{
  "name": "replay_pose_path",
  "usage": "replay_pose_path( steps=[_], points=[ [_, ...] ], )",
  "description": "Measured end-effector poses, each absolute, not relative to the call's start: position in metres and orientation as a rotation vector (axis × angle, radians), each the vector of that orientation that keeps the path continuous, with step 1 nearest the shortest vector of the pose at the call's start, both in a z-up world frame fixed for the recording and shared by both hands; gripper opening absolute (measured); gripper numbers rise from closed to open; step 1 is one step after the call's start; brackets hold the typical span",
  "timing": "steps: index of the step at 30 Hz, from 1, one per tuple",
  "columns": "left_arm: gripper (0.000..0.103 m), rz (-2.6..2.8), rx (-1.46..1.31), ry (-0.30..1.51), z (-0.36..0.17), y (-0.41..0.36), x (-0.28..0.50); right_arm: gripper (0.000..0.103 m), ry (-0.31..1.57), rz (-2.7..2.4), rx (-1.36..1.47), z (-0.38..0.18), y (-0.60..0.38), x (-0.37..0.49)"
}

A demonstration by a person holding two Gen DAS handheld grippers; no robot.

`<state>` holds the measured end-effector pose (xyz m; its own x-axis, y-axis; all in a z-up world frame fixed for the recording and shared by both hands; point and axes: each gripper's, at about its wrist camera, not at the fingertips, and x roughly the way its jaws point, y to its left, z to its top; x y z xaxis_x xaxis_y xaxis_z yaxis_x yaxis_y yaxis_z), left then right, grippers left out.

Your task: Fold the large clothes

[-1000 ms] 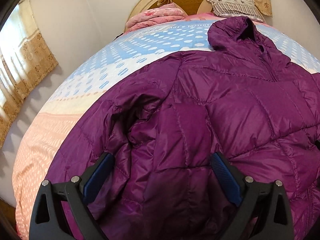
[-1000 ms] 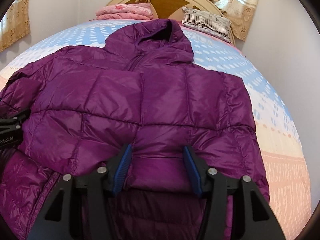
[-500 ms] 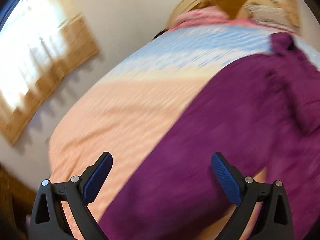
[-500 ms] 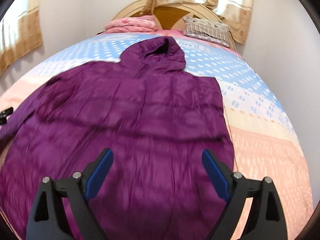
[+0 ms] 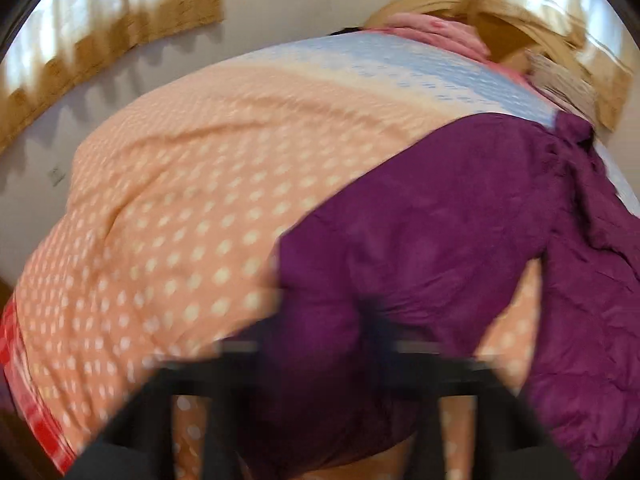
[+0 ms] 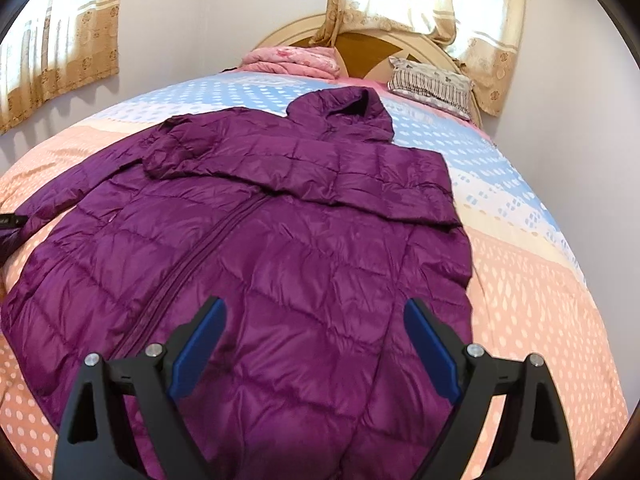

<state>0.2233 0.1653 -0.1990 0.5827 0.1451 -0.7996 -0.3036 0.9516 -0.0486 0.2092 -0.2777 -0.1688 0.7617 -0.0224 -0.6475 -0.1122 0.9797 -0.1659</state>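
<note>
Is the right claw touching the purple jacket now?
Apart. The right wrist view shows the right claw open above the purple jacket, nothing between its fingers.

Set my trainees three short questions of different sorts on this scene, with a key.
1. True or false: the right gripper is shut on the jacket.
2. The jacket's hood points toward: A the headboard; B the right gripper; C the floor.
3. Fill in: the striped thing to the right of the pink quilt is a ____.

Key: 1 false, its jaws stand wide open above the jacket; 2 A; 3 pillow.
</note>
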Motion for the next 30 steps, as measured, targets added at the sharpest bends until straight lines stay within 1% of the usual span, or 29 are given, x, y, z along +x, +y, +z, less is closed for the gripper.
replay_pose_path(
  steps=[1, 3, 7, 10, 13, 16, 19, 24, 27, 28, 29, 30],
  points=[
    [0.010, 0.255, -0.176, 0.908, -0.191, 0.163, 0.227, 0.092, 0.696, 0.043, -0.193, -0.166, -0.281, 0.207],
    [0.009, 0.291, -0.107, 0.860, -0.173, 0.158, 0.233, 0.092, 0.672, 0.026, -0.164, -0.157, -0.290, 0.200],
    [0.009, 0.375, 0.035, 0.692, -0.115, 0.146, 0.243, 0.093, 0.636, -0.021, -0.094, -0.144, -0.313, 0.195],
    [0.009, 0.355, 0.097, 0.573, -0.071, 0.120, 0.255, 0.093, 0.647, -0.066, -0.064, -0.145, -0.329, 0.201],
    [0.009, 0.281, 0.134, 0.524, -0.049, 0.079, 0.269, 0.093, 0.657, -0.113, -0.009, -0.148, -0.348, 0.207],
    [0.009, 0.187, 0.174, 0.485, -0.039, 0.024, 0.284, 0.093, 0.661, -0.138, 0.057, -0.151, -0.364, 0.208],
    [0.009, 0.095, 0.212, 0.465, -0.040, -0.035, 0.293, 0.093, 0.667, -0.148, 0.081, -0.154, -0.373, 0.205],
    [0.010, -0.058, 0.269, 0.476, -0.063, -0.128, 0.304, 0.093, 0.683, -0.155, 0.082, -0.161, -0.383, 0.204],
    [0.018, -0.136, 0.294, 0.504, -0.079, -0.166, 0.306, 0.093, 0.694, -0.161, 0.097, -0.165, -0.391, 0.205],
    [0.030, -0.153, 0.310, 0.519, -0.083, -0.177, 0.305, 0.093, 0.699, -0.162, 0.101, -0.166, -0.392, 0.206],
    [0.059, -0.148, 0.327, 0.521, -0.087, -0.188, 0.306, 0.093, 0.706, -0.162, 0.105, -0.167, -0.394, 0.207],
    [0.074, -0.149, 0.339, 0.498, -0.088, -0.195, 0.303, 0.093, 0.710, -0.160, 0.105, -0.167, -0.395, 0.208]
  ],
)
